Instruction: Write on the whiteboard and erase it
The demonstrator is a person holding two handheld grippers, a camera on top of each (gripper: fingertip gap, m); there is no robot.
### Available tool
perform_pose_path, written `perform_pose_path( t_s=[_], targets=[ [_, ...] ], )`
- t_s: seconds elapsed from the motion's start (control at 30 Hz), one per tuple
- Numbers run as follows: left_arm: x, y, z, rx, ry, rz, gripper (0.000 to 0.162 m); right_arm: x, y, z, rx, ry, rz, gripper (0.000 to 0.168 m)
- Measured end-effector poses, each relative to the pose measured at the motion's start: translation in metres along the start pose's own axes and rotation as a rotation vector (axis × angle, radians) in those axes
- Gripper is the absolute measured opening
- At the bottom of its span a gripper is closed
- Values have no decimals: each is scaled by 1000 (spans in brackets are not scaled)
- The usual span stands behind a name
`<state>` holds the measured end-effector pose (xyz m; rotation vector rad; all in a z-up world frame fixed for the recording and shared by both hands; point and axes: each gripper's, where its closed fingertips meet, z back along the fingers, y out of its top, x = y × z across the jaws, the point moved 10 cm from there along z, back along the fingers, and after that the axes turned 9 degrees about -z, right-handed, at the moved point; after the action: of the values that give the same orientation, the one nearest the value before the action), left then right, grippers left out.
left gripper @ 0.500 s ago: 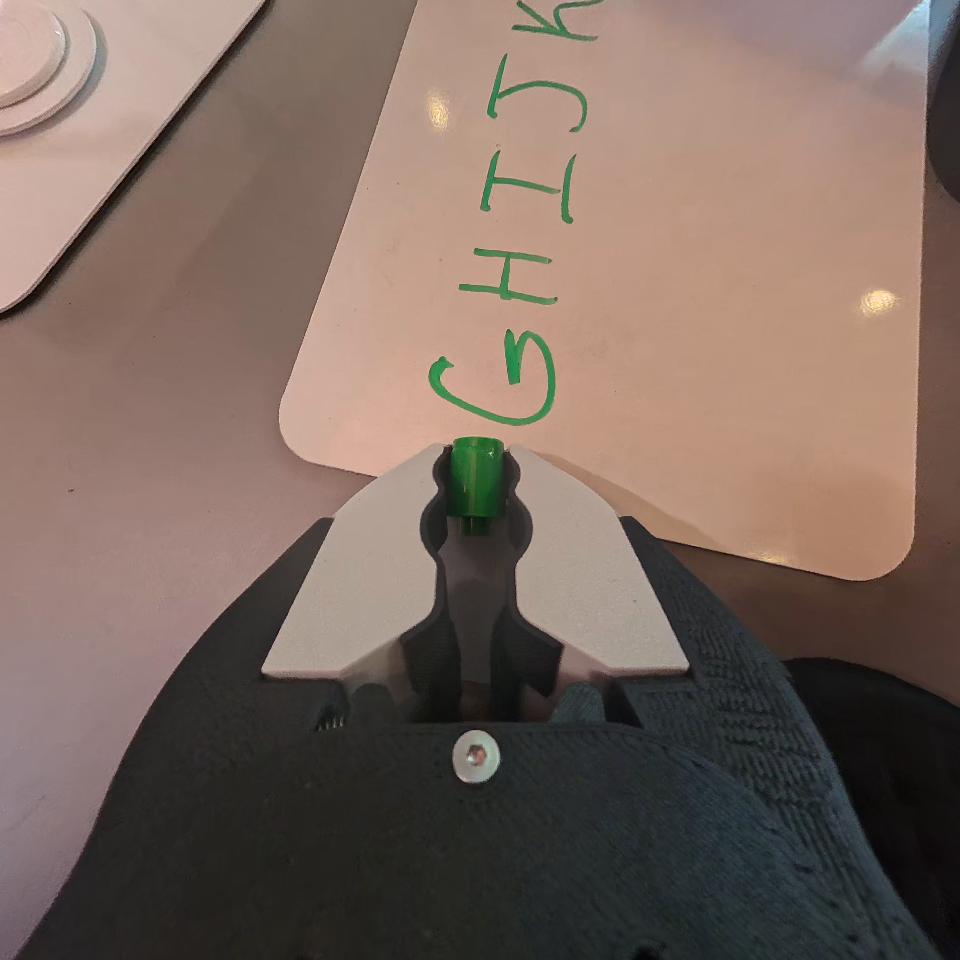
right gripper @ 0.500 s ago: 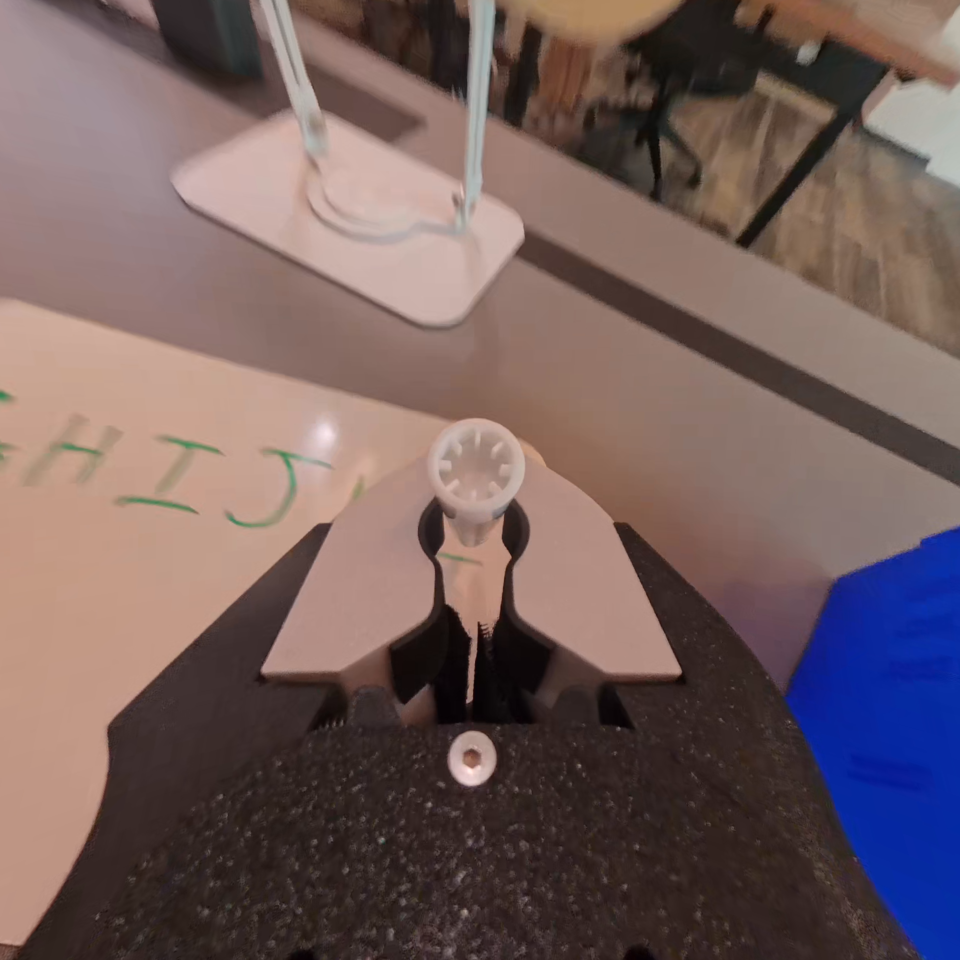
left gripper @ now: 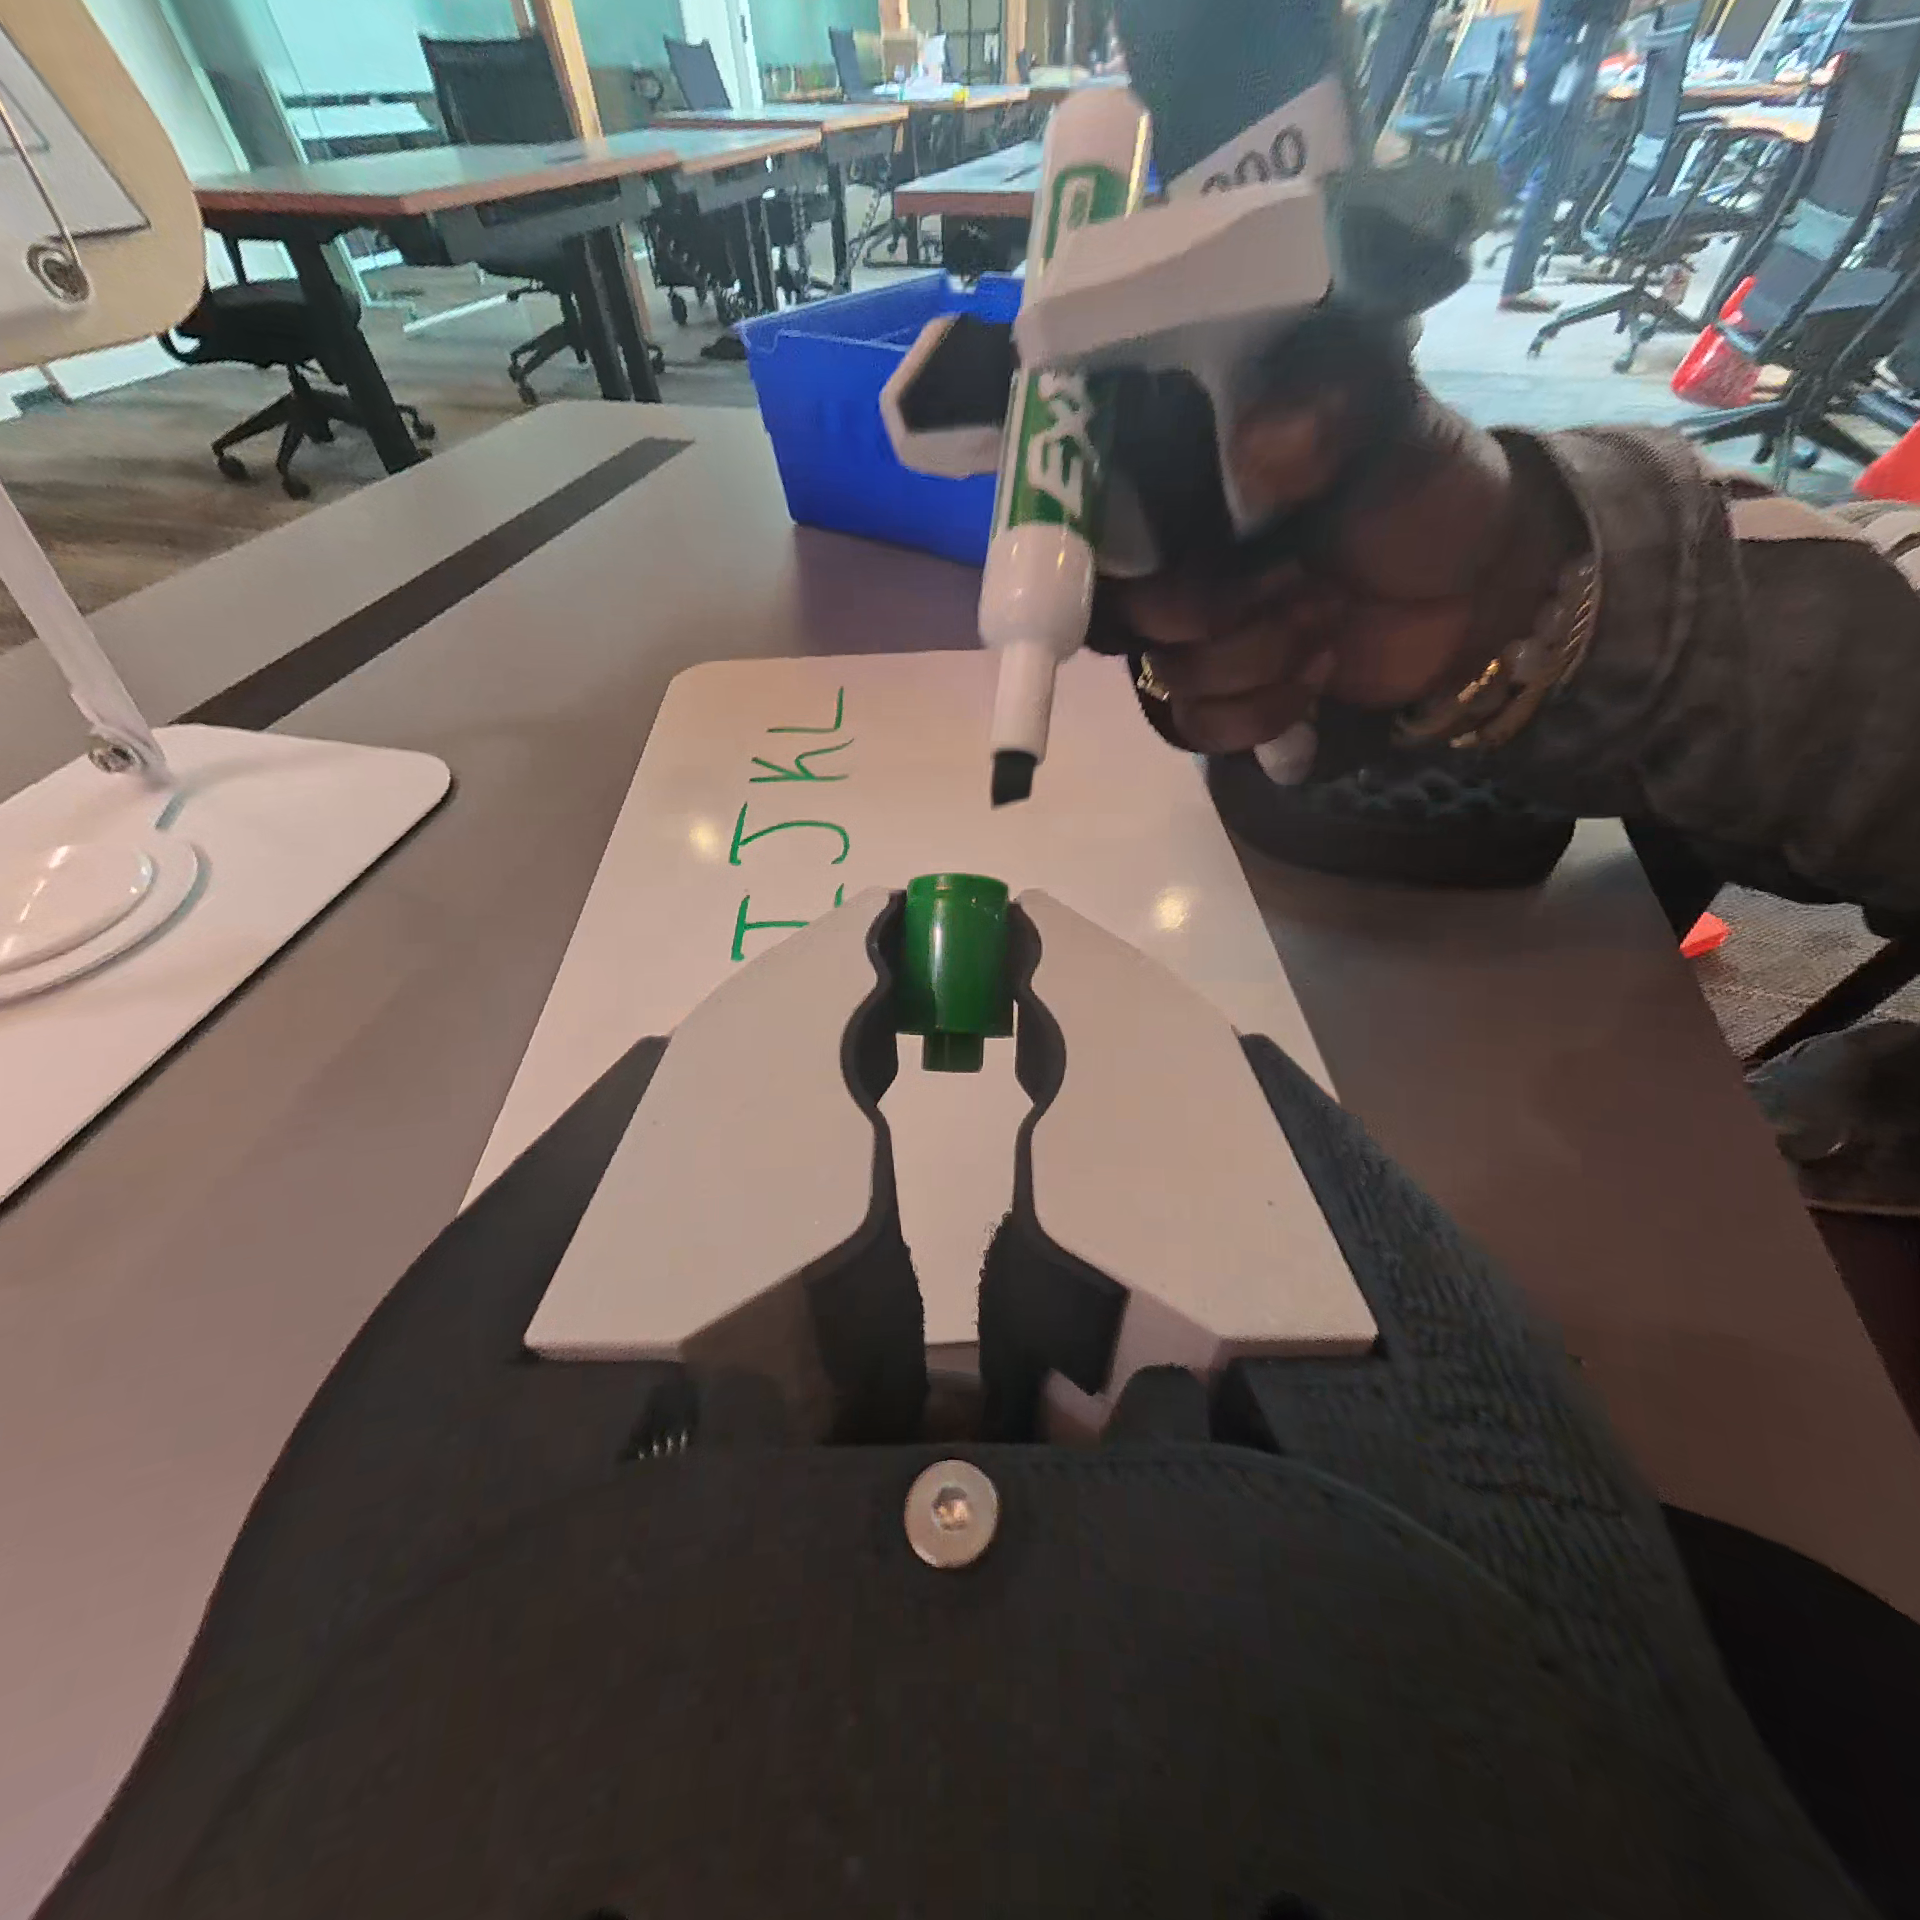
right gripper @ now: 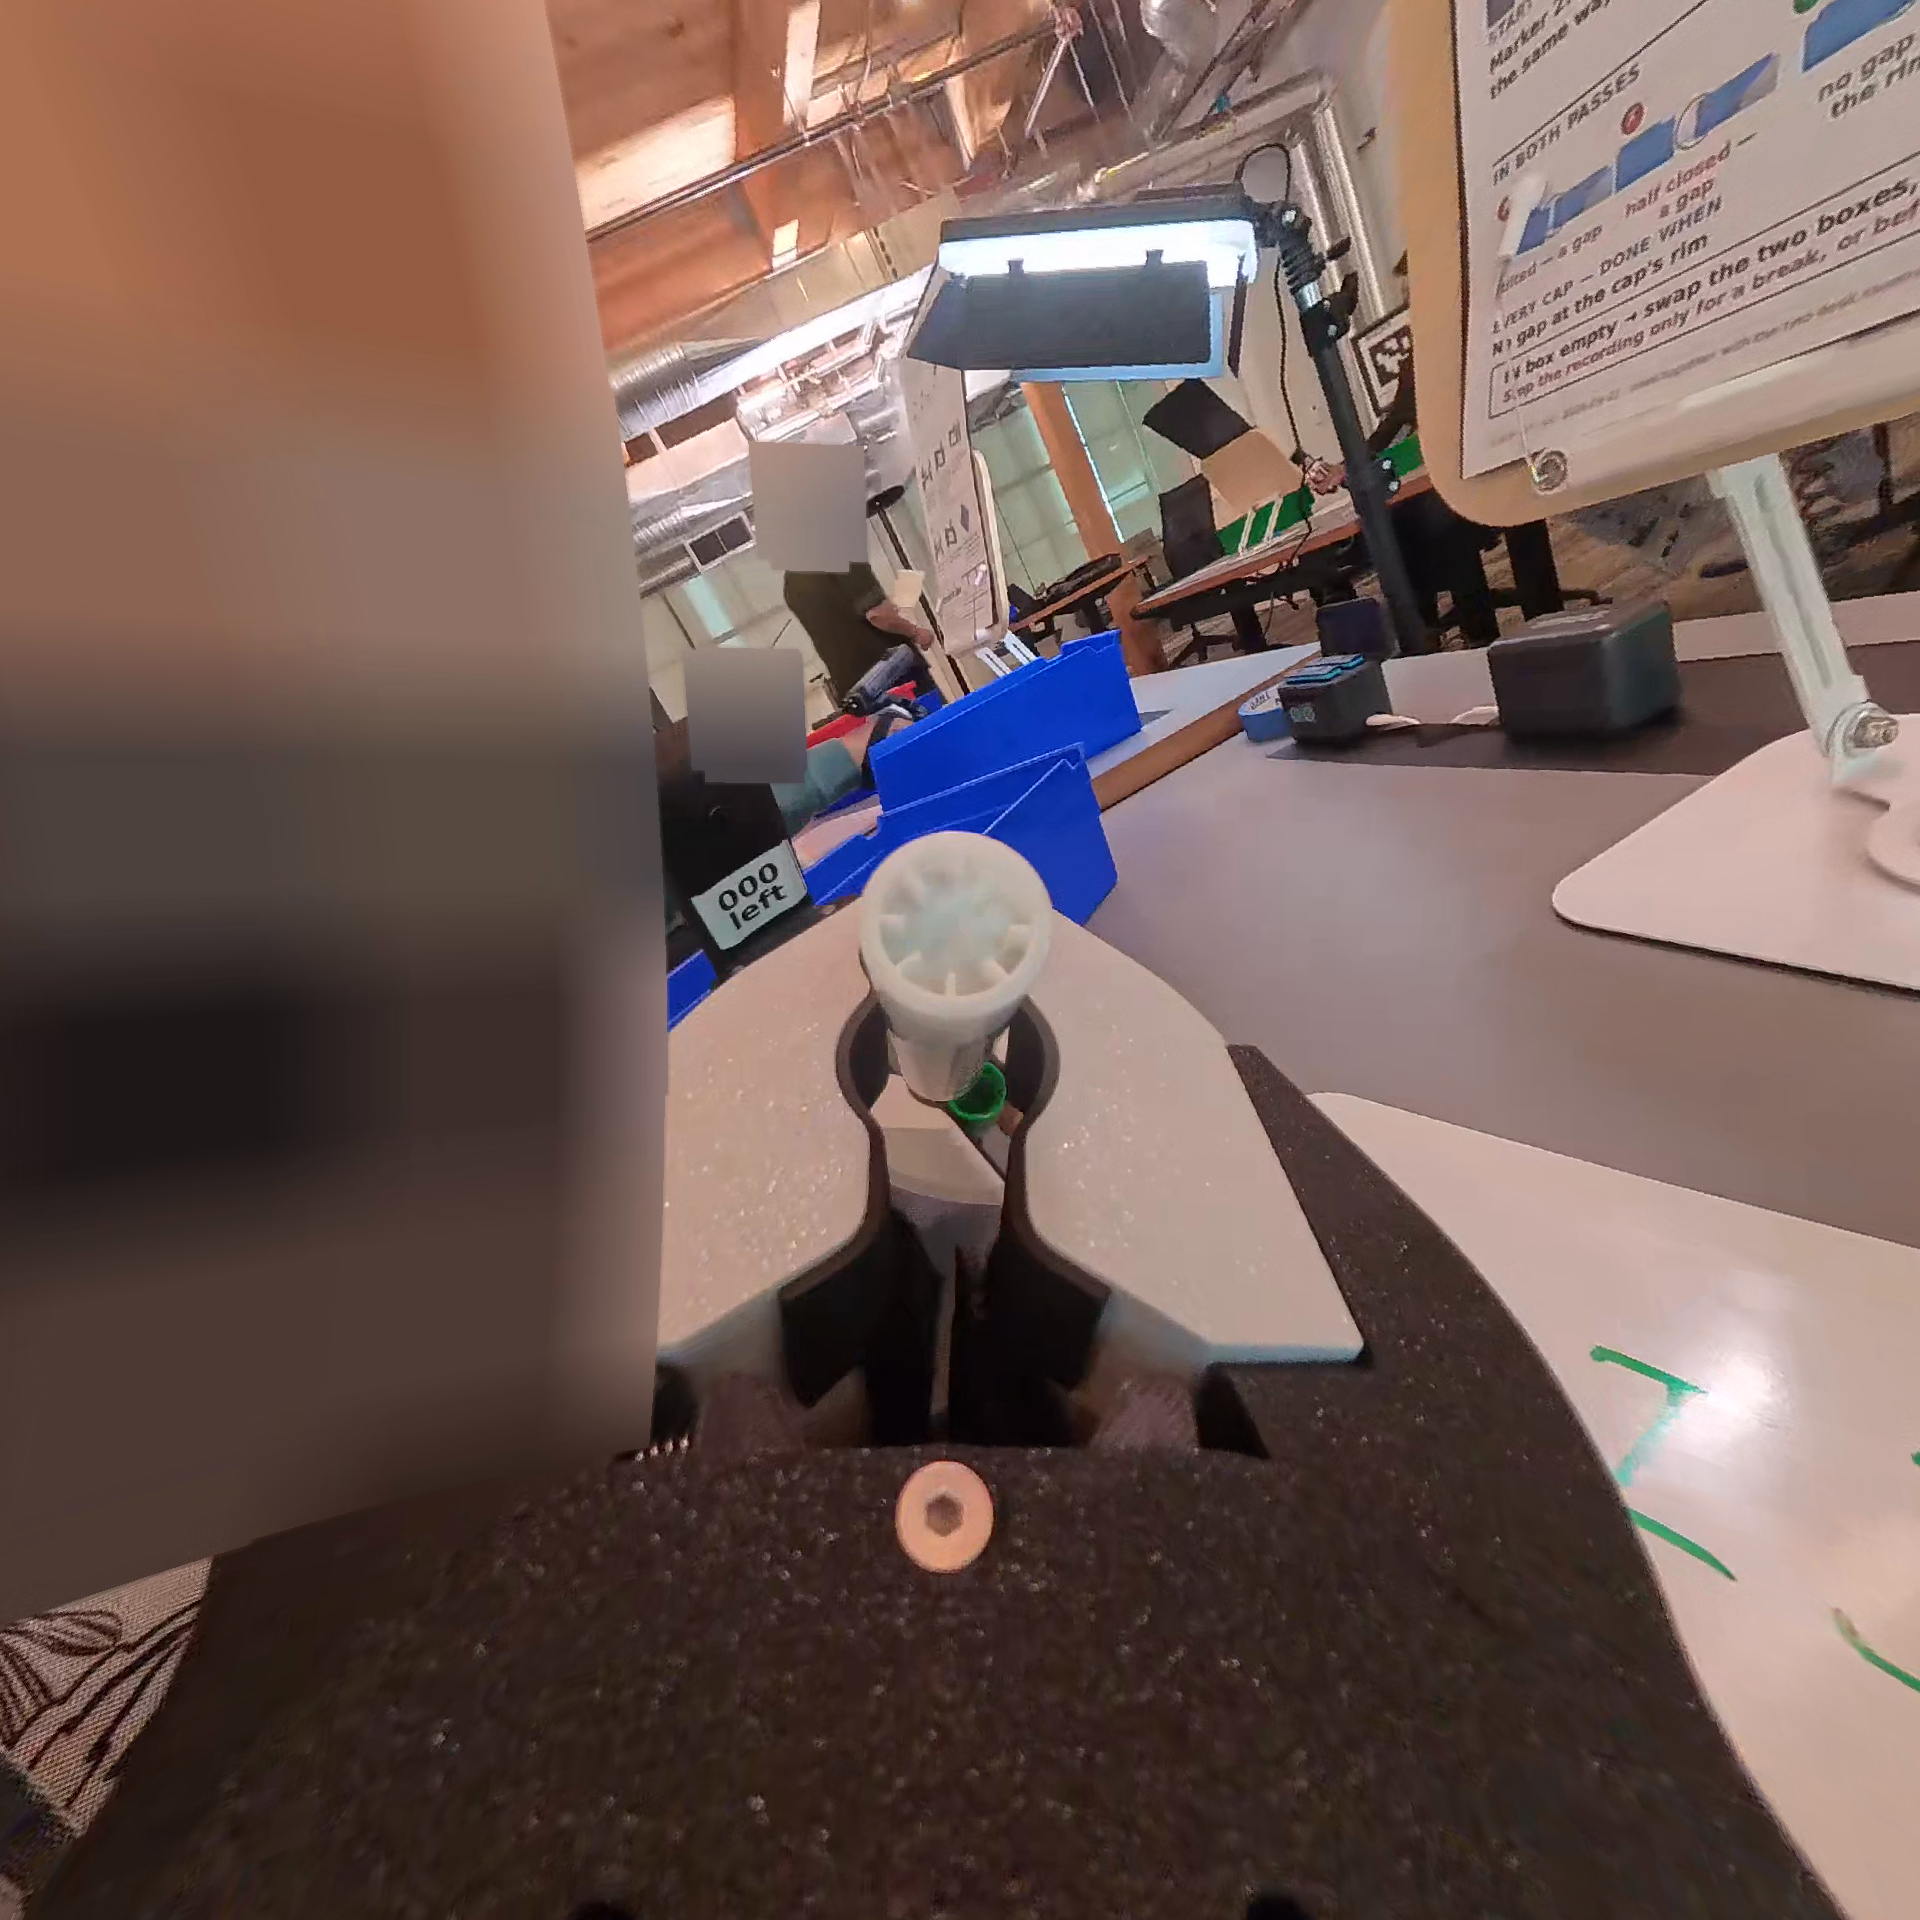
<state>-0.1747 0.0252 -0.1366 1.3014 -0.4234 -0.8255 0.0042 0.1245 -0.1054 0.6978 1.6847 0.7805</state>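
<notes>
My left gripper (left gripper: pixel 954 935) is shut on a green marker cap (left gripper: pixel 954 971) and holds it low over the near part of the whiteboard (left gripper: pixel 1122 831), which lies flat on the table with green letters on it. My right gripper (left gripper: pixel 1049 343) is shut on a white and green marker (left gripper: pixel 1044 488), held upright, its dark tip (left gripper: pixel 1013 779) a little above the board and beyond the cap. In the right wrist view my right gripper (right gripper: pixel 951 1003) holds the marker's white back end (right gripper: pixel 954 935); the green cap (right gripper: pixel 979 1096) shows below it. The board (right gripper: pixel 1558 1278) lies to the right.
A blue bin (left gripper: pixel 842 416) stands behind the board, and blue bins (right gripper: pixel 997 769) show past my left gripper. A white stand base (left gripper: pixel 239 831) lies left of the board. A dark textured object (left gripper: pixel 1392 831) lies under the hand at the board's right. Desks and chairs stand beyond. About 8 cm separates my left fingertips from my right.
Both grippers have tilted up from looking down at the board. The marker has risen off the board and now hangs tip down in front of the cap.
</notes>
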Motion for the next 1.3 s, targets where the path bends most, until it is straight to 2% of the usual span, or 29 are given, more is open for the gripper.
perform_pose_path(
  t_s=[0.2,0.27,0.5,0.6,0.8,0.97,1.13,1.3],
  targets=[
    [9,7,0,48,-54,-55,18,0,-13,-13,-47,16,-15,18],
    [9,7,2,52,-53,-73,17,-1,-19,-16,-18,21,-30,18],
    [8,8,7,79,-41,-41,16,-5,-25,-17,-22,14,-1,18],
    [13,6,2,-4,-35,-104,13,-7,-29,-21,-98,-7,37,19],
    [13,6,1,-23,-17,-104,12,-7,-29,-23,-132,-38,77,18],
    [21,-5,-14,-210,11,-203,10,-15,-41,-35,-275,-156,279,18],
    [17,-8,-16,-173,-21,-157,11,-15,-41,-43,-257,-170,309,18],
    [18,-12,-20,-206,-49,-148,13,-10,-44,-40,-283,-182,287,18]
  ],
)
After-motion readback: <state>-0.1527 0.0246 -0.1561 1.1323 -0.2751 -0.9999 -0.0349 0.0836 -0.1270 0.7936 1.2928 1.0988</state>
